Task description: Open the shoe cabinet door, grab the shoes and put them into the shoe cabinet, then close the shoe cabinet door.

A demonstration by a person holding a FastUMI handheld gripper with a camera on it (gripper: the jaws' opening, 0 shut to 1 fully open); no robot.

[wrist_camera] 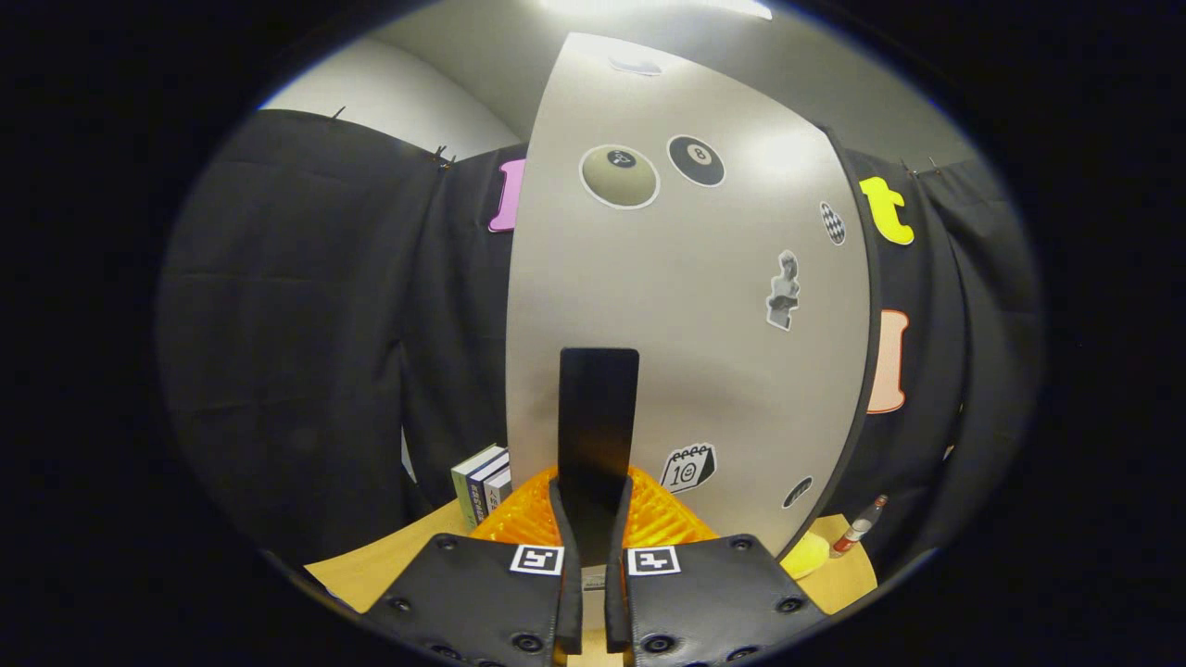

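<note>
Gripper view: the jaws pinch the black handle of the sticker-covered cabinet door, with an orange basket beyond on the counter.

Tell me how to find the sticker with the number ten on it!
Start at the big grey cabinet door covered in stickers. Go down to its bottom part, just beside the shut gripper and its tall black handle. The calendar sticker is a tilted page; the others are balls or ovals.
</note>
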